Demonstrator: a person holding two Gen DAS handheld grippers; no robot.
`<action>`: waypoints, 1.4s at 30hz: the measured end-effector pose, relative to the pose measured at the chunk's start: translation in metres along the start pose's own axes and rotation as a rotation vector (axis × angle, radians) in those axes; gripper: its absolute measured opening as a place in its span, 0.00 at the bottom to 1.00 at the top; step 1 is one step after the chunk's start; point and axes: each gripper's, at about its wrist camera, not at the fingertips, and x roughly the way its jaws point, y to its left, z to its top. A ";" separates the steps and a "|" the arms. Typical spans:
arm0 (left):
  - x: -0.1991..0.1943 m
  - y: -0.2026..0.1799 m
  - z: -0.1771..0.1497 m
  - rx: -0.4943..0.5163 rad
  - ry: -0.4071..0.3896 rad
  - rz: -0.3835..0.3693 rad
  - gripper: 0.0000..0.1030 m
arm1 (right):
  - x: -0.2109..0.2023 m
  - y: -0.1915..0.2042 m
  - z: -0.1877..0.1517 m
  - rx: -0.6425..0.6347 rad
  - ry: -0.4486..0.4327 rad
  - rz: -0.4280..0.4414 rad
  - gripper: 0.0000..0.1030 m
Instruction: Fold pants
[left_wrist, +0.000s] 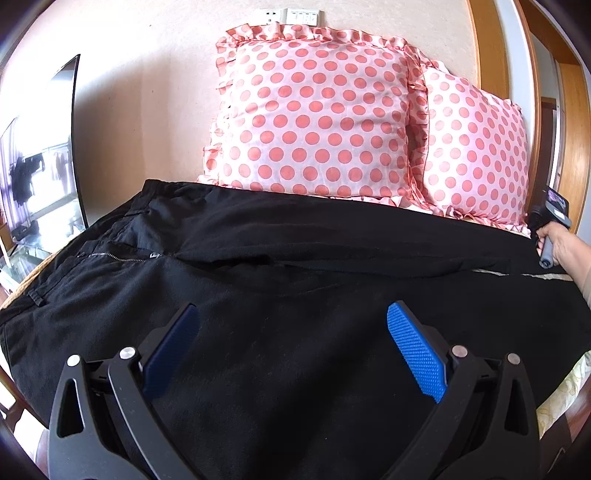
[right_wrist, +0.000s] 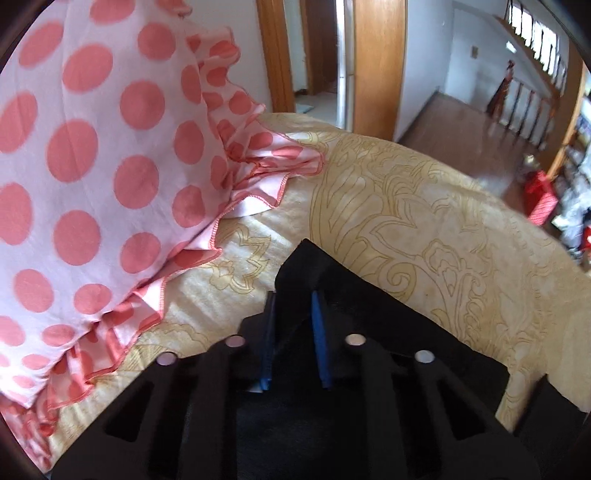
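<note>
No writing could be read anywhere. The black pants (left_wrist: 258, 258) lay spread across the bed (right_wrist: 406, 206), waistband at the left, below two polka-dot pillows (left_wrist: 317, 122). The left gripper (left_wrist: 291, 354) hovered over them, fingers wide apart. At the right, the right gripper (right_wrist: 293, 332) pinched a pant-leg corner, fingers clamped on cloth.
</note>
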 end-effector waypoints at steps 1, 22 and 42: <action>-0.001 0.001 0.000 -0.004 0.000 -0.001 0.98 | -0.003 -0.007 -0.001 0.015 -0.003 0.039 0.08; -0.046 -0.004 0.000 -0.027 -0.074 -0.039 0.98 | -0.159 -0.210 -0.166 0.072 -0.028 0.532 0.04; -0.041 0.012 0.010 -0.073 -0.062 -0.001 0.98 | -0.119 -0.221 -0.150 0.263 0.054 0.605 0.10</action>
